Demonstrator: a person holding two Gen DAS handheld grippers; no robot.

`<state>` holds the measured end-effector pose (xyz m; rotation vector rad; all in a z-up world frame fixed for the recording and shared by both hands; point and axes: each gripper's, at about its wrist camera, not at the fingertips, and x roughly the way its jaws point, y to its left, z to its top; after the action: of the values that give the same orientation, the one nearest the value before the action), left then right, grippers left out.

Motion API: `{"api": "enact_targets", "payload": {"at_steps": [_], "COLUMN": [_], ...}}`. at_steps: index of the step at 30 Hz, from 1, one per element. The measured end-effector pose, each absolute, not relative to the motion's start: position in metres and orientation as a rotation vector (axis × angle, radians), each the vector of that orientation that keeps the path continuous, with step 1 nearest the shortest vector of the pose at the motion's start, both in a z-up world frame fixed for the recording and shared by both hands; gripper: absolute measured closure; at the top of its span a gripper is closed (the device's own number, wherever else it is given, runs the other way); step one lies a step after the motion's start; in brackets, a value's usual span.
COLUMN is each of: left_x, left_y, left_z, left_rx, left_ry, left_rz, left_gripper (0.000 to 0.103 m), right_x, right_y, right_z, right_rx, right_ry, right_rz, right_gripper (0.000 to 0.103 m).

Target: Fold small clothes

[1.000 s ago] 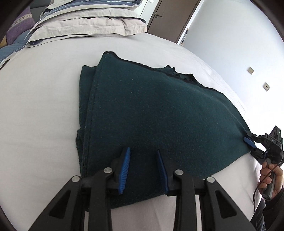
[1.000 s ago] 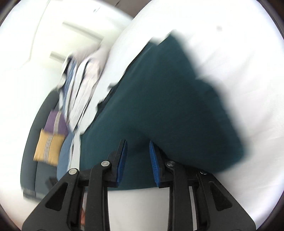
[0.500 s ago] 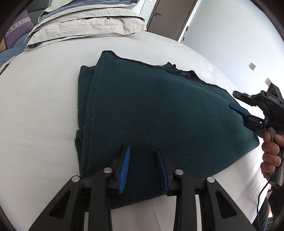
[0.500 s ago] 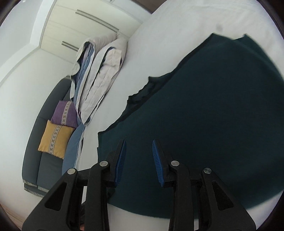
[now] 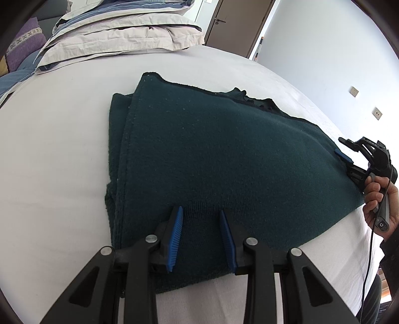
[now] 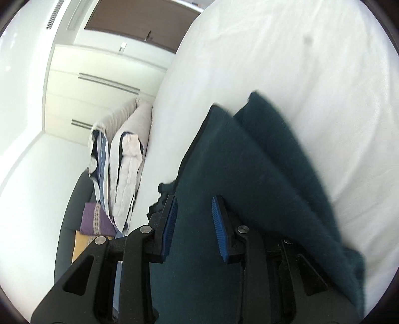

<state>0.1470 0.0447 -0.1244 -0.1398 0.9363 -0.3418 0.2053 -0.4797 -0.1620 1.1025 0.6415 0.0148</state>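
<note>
A dark green knit garment lies folded on the white bed. My left gripper is open, its blue pads over the garment's near hem. My right gripper is open above the garment, which fills the space between and beneath its fingers. The right gripper also shows in the left wrist view at the garment's right edge, held by a hand.
Stacked pillows and bedding lie at the head of the bed. A brown door stands behind. A sofa with purple and yellow cushions is beside the bed. White wardrobes line the wall.
The right gripper rose from the garment's right corner, then came back down to its right edge. The left gripper stayed open over the near hem.
</note>
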Motion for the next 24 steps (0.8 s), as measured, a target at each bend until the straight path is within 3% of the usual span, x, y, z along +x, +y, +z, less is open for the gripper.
{"api": "enact_targets", "payload": {"at_steps": [7, 12, 16, 21, 22, 24], "left_x": [0.146, 0.146, 0.146, 0.13, 0.126, 0.123], "left_y": [0.044, 0.044, 0.052, 0.095, 0.105, 0.125], "left_z": [-0.125, -0.124, -0.121, -0.101, -0.096, -0.09], "left_rx": [-0.132, -0.13, -0.192, -0.371, -0.4, -0.45], "left_ry": [0.934, 0.935, 0.931, 0.883, 0.858, 0.841], "left_rz": [-0.337, -0.335, -0.361, -0.326, -0.31, -0.283], "left_gripper": [0.068, 0.068, 0.069, 0.067, 0.062, 0.054], "right_x": [0.18, 0.173, 0.158, 0.114, 0.104, 0.089], "right_y": [-0.416, -0.349, -0.361, -0.359, -0.357, -0.349], "right_z": [-0.126, -0.161, -0.164, -0.114, -0.101, -0.079], "right_rx": [0.908, 0.756, 0.771, 0.472, 0.431, 0.365], "right_ry": [0.716, 0.939, 0.896, 0.805, 0.761, 0.672], "right_rz": [0.165, 0.259, 0.192, 0.073, 0.074, 0.053], "right_gripper": [0.071, 0.071, 0.074, 0.073, 0.071, 0.049]}}
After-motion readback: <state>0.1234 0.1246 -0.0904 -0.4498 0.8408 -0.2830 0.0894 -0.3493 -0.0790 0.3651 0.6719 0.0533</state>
